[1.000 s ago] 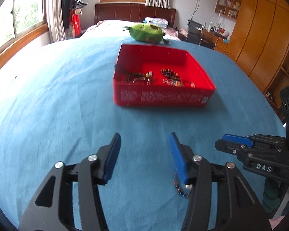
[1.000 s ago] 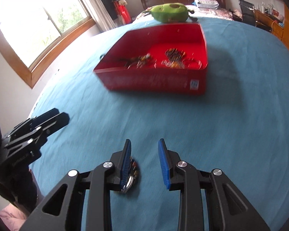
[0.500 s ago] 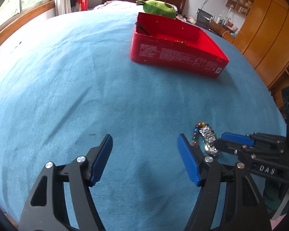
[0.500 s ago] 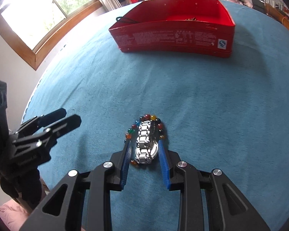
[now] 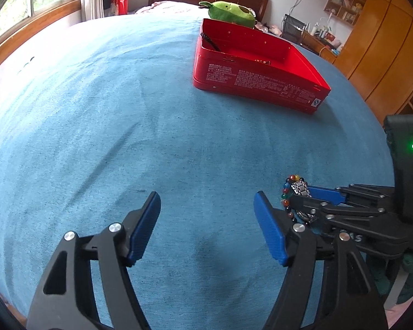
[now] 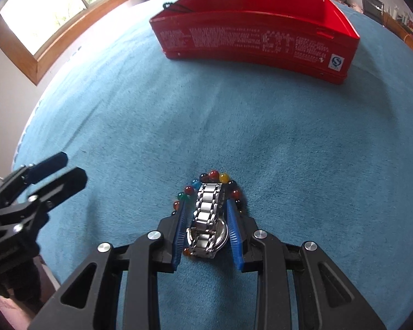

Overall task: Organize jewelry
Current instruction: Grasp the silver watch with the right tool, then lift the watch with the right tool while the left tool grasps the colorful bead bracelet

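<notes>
A silver metal watch point(image 6: 206, 214) lies on the blue bedspread inside a ring of coloured beads, a bracelet point(image 6: 213, 175). My right gripper point(image 6: 206, 203) is down over them, its blue pads on either side of the watch band; the jaws stand partly open and I see no squeeze on the watch. From the left wrist view the watch point(image 5: 300, 187) and bracelet point(image 5: 286, 192) show at the right gripper's point(image 5: 303, 195) tips. My left gripper point(image 5: 206, 196) hovers wide open over bare cloth, left of them, holding nothing. The red box point(image 6: 256, 41) sits farther back.
A black cord point(image 5: 210, 41) hangs over the red box's point(image 5: 256, 79) left corner. A green plush toy point(image 5: 231, 13) lies behind it. The bedspread point(image 5: 110, 110) drops off at the near edge. Wooden wardrobes point(image 5: 385, 55) stand right, a window point(image 6: 55, 13) left.
Both grippers have sunk toward the bed. The right one came down around the watch and bracelet. The left jaws have spread wider.
</notes>
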Available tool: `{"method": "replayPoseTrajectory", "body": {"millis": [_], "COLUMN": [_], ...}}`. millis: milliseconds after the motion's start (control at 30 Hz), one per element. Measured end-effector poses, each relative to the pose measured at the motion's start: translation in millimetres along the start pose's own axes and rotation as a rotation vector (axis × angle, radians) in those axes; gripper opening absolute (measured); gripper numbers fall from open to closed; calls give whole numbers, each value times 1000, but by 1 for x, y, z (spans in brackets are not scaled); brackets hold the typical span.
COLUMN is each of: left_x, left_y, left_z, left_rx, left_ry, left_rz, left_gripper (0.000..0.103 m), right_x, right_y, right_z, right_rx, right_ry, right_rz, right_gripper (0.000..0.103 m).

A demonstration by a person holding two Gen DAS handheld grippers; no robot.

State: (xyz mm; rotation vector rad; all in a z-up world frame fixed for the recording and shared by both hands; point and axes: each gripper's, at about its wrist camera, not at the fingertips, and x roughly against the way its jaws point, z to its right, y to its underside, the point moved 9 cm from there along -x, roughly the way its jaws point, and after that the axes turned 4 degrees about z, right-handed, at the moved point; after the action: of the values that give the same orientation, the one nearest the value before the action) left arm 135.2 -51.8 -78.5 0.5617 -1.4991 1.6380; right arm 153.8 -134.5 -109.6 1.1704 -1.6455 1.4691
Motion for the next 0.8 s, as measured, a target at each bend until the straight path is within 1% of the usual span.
{"method": "replayPoseTrajectory", "body": {"millis": [67,100,200,267,367,433,567,700,800], "left_x": [-1,-1,-4,-7,-10,-12,-20,-32,-39], "left_y": [0,1,2,2,2,1,1,4,7], "left_z": [1,2,4,6,12,19,40,66,81], "left_rx": [-3,-4,-6,-9,-16,-34,-93,-152,-188], "left_ry": [2,2,8,10,15,17,23,47,60], "left_rz": [-3,-4,-12,-19,-25,-27,-40,-78,-95], "left_gripper": [70,70,70,70,70,70,67,63,58], "right_x": [0,0,3,9,27,42,73,104,113], "right_y": [0,-1,2,3,3,1,-1,3,3], "right_z": [1,1,4,7,13,16,32,52,64], "right_rx": [9,5,-5,-23,-49,-68,-99,-129,-146], "right_ry": [22,19,-1,-32,-100,-124,-126,-110,-96], "right_rz": [6,8,14,23,62,91,168,230,246], "right_gripper": [18,18,17,16,16,16,16,16,16]}}
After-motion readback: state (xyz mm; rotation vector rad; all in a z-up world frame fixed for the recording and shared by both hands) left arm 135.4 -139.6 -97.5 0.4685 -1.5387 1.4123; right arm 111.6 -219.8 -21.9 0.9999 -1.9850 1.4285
